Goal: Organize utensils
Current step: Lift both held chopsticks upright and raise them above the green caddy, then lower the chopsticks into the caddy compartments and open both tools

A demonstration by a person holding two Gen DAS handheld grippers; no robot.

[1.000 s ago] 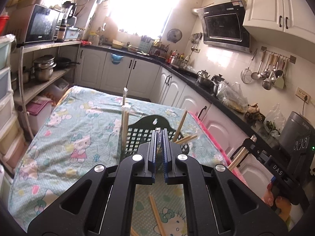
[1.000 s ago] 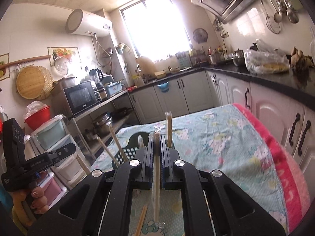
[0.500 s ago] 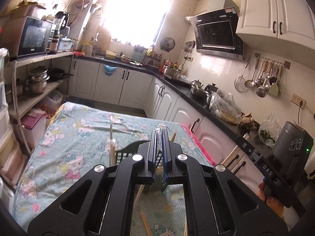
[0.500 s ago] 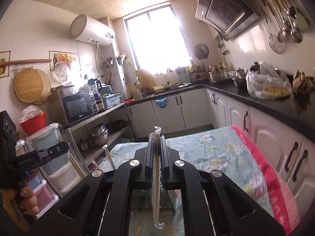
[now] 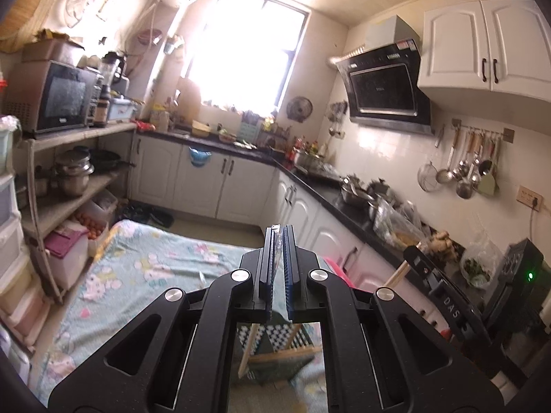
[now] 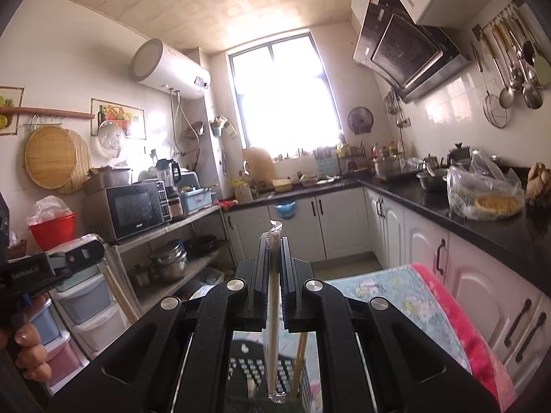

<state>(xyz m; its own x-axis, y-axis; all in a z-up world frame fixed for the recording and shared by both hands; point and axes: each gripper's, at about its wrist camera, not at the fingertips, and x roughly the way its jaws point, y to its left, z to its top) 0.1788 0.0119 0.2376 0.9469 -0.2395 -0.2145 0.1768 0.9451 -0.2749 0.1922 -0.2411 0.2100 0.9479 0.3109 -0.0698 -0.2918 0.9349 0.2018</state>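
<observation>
Above a cartoon-print tablecloth (image 5: 144,258), the right gripper (image 6: 274,241) clamps an upright plastic-wrapped chopstick pair (image 6: 273,309). The left gripper (image 5: 279,237) pinches what looks like a wrapper edge (image 5: 275,251). Beneath both sits a black lattice basket (image 6: 261,371) holding more chopsticks.

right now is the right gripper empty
No, the right gripper is shut on a plastic-wrapped pair of chopsticks running upright between its jaws.
</observation>
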